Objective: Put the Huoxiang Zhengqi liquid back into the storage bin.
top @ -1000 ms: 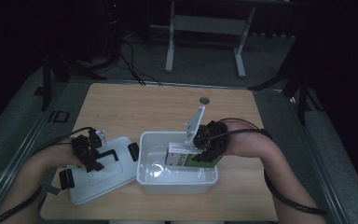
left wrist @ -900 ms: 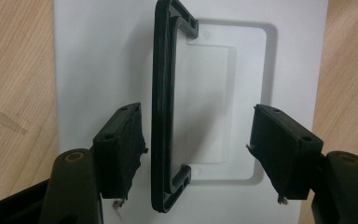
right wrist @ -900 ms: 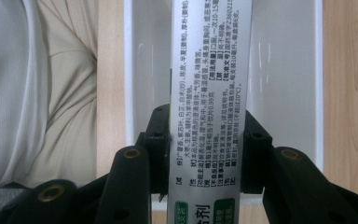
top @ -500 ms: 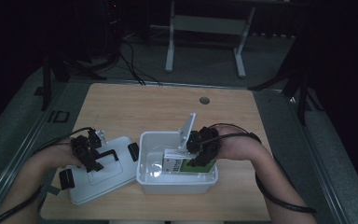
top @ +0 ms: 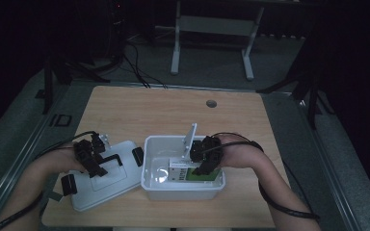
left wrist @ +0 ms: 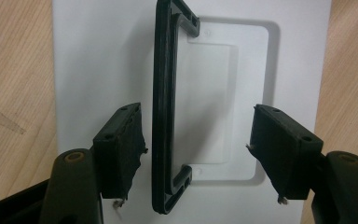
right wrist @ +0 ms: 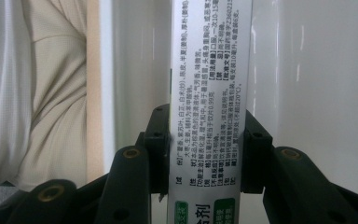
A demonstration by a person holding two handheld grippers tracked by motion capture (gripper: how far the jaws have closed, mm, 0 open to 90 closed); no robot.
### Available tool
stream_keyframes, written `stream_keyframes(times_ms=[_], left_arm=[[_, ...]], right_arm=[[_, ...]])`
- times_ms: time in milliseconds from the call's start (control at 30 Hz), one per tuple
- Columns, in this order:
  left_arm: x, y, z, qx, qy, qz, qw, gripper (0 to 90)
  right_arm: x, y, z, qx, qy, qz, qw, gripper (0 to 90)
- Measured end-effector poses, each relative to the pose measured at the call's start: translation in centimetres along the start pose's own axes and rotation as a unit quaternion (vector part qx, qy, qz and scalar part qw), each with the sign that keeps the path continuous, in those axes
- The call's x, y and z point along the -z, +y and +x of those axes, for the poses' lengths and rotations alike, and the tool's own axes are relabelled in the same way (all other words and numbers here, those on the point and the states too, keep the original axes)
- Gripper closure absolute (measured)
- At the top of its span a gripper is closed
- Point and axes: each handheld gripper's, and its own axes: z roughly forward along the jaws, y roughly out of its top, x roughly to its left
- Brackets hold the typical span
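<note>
At the centre of the high view, the right gripper held a printed medicine box clamped between its pads inside the white bin; it was best set down flat beside the box already lying there before release. At lower left, the left gripper stood open astride the black handle of the lid on the table, pads off it

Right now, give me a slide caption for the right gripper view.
Right gripper clamps a printed box inside the white bin.
</note>
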Motion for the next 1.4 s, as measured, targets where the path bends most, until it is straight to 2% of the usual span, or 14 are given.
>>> stream_keyframes(times_ms=[433, 1000, 1400], left_arm=[[-0.2, -0.2, 0.1, 0.004, -0.002, 0.003, 1.0000, 34.8], [-0.1, -0.3, 0.1, 0.004, -0.001, 0.005, 1.0000, 34.7], [-0.2, -0.4, 0.1, 0.004, 0.000, 0.004, 1.0000, 34.7]], right_arm=[[-2.7, -0.7, -1.0, -0.010, 0.010, 0.014, 0.9998, 63.2], [-5.8, -0.8, -0.9, -0.006, 0.016, 0.049, 0.9987, 63.0], [-7.0, -0.9, -0.7, -0.006, 0.023, 0.052, 0.9984, 62.4]])
